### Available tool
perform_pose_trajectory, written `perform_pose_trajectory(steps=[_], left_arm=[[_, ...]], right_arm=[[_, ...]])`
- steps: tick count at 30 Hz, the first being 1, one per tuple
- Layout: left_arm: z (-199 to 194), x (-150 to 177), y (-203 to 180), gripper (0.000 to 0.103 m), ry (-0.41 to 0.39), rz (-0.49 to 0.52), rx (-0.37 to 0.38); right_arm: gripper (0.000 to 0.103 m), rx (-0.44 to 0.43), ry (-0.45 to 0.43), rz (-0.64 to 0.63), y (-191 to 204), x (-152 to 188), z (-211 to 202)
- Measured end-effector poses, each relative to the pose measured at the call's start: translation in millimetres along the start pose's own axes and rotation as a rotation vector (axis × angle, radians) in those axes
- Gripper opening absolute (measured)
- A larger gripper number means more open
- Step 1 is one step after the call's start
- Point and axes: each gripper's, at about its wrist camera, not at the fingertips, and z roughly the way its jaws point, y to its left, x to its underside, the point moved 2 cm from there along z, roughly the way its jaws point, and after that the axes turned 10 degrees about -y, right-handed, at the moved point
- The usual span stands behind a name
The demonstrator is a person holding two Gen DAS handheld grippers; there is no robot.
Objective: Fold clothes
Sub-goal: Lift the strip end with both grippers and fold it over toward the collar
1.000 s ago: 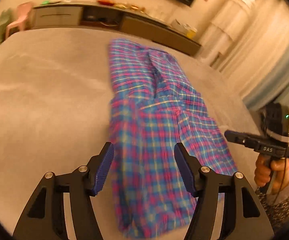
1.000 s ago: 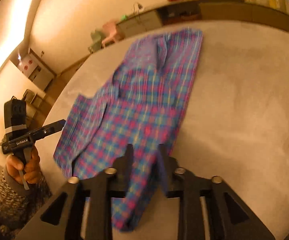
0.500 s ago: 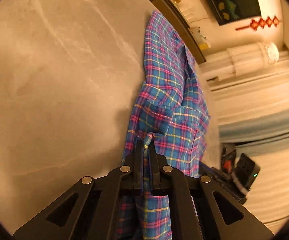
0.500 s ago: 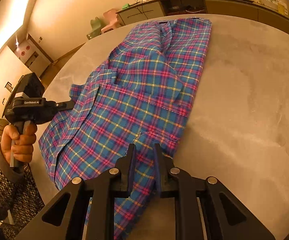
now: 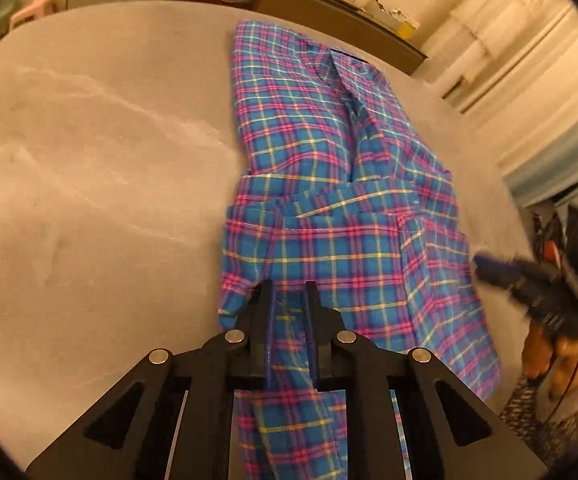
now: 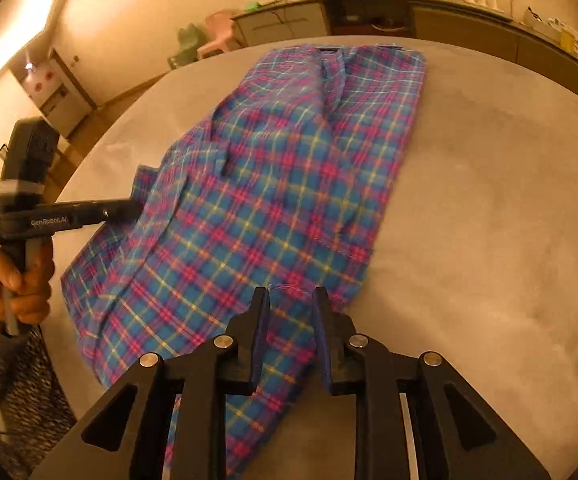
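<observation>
A broad grey table fills both wrist views, a long low cabinet running along the wall behind it. A blue, pink and yellow plaid shirt lies lengthwise on the table, collar at the far end, its near part folded over in uneven layers with one sleeve doubled across the body. The left gripper sits at the shirt's near hem with its jaws slightly parted and a strip of plaid cloth running between them, not pinched tight. The right gripper hovers over the hem's other near corner, jaws likewise a little apart with fabric showing in the gap. A pink plastic stool stands by the far wall.
</observation>
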Motion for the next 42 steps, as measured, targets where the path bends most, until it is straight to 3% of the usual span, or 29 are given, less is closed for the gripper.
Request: perform_pose_trajectory(steps=[3,6,10,13,15,19,21,22,23,24,25,27,32,36,42], left_arm=[[-3,-4,-8,0.015,-0.050,0.020,0.015],[-10,-6,-26,0.018,-0.110,0.066,0.081],[8,3,-41,0.019,-0.068,0.115,0.173],[40,19,-45,0.021,0.015,0.175,0.148],[59,27,-47,0.021,0.055,0.204,0.134],[78,30,-43,0.020,0.055,0.179,0.168],[87,30,-39,0.018,0.064,0.149,0.189],[92,30,-37,0.018,0.067,0.141,0.195],[95,30,-38,0.018,0.070,0.132,0.201],[95,31,-38,0.016,0.072,0.124,0.206],[97,32,-37,0.015,0.074,0.116,0.209],[102,34,-39,0.013,0.077,0.106,0.209],[90,44,-24,0.010,0.067,0.047,0.218],[77,42,-3,0.011,0.002,-0.080,0.211],[32,49,91,0.012,-0.182,-0.523,0.198]], right_arm=[[0.060,-0.009,-0.094,0.061,-20,-45,-18],[0.075,0.029,-0.134,0.086,-43,-106,1],[0.078,0.105,-0.106,0.086,-71,-178,68],[0.078,0.184,-0.056,0.056,-80,-210,128],[0.078,0.216,-0.009,0.037,-88,-221,167],[0.078,0.246,0.062,0.007,-100,-226,219],[0.074,0.258,0.074,-0.034,-99,-223,235],[0.055,0.271,0.066,-0.073,-95,-220,239],[0.046,0.271,0.059,-0.084,-92,-219,239],[0.028,0.269,0.052,-0.089,-90,-219,238],[0.018,0.254,0.059,-0.081,-88,-218,236],[0.010,0.270,0.042,-0.122,-79,-217,226],[0.007,0.179,-0.127,-0.174,-17,-204,136],[0.007,0.097,-0.248,-0.278,59,-158,46],[0.006,0.032,-0.354,-0.417,156,-31,-63]])
